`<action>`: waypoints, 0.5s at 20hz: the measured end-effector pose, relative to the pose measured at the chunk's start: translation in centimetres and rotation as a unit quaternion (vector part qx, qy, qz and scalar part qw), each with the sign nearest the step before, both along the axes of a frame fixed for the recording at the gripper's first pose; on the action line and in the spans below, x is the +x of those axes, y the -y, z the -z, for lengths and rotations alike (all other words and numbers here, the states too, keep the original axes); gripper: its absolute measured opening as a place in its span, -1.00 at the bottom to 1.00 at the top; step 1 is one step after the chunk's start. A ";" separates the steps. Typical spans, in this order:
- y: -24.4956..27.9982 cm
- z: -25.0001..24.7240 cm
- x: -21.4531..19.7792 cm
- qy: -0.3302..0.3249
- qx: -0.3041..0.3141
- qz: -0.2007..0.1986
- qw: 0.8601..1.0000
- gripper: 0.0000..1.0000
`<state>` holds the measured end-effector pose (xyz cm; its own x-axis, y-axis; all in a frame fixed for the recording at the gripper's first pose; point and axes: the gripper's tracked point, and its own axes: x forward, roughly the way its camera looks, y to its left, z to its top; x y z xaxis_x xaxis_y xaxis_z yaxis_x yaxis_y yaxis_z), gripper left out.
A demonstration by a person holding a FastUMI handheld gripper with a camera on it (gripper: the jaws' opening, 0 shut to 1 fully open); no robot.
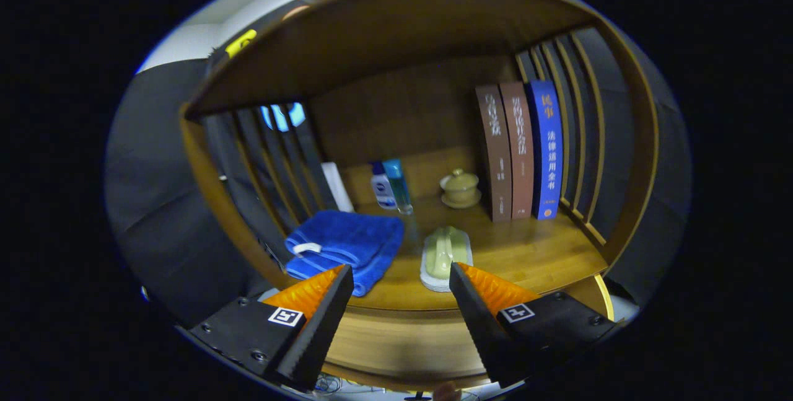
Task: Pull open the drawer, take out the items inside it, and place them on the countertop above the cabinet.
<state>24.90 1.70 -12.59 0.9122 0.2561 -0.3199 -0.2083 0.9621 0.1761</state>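
countertop [526,258] holds towel [344,246], soap dish [445,257], books [520,150]; gripper [401,283] wide open, empty.

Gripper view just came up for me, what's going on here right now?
The hand-held gripper is open and holding nothing, its fingers spread in front of a wooden cabinet. On the countertop just beyond the fingers lie a folded blue towel and a pale green soap dish. Farther back stand two small bottles, a lidded cup and three upright books. Below the countertop edge is a wooden front panel, possibly the drawer; no gap shows there.
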 end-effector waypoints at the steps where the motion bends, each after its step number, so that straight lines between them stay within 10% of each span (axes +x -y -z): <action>1: 0.1 -1.2 -1.4 0.035 0.001 0.001 0.999 0.98; 10: 1.3 0.6 -13.0 0.145 -0.032 0.056 0.987 0.97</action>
<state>11.90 0.44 -13.15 0.9894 0.1353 -0.0537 -0.1319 0.9893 0.0623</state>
